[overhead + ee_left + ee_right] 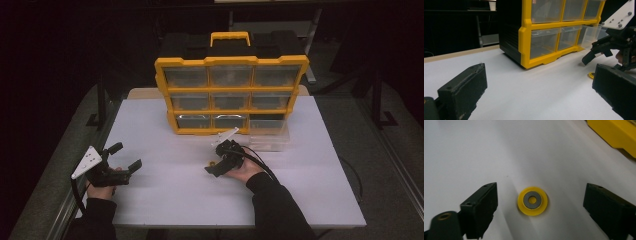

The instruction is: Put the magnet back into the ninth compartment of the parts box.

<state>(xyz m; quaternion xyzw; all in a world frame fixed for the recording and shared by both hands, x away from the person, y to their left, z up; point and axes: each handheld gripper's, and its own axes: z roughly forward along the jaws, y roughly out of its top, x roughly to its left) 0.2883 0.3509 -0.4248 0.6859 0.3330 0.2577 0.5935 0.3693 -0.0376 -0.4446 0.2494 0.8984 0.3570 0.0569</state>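
Note:
A small yellow disc (532, 200) with a grey washer set in its middle lies flat on the white table. My right gripper (541, 191) points down over it, jaws open, one on each side of the disc and neither touching it. In the high view the right gripper (216, 161) hovers just in front of the organizer. From the left gripper view the disc (591, 75) is a thin yellow edge on the table. My left gripper (126, 156) rests at the table's left with its jaws wide open and nothing between them (540, 72).
A yellow and black drawer organizer (230, 90) with clear drawers stands at the back of the white table (165, 200). Its bottom right clear drawer (269, 137) is pulled out toward the right gripper. A black cable trails from the right hand.

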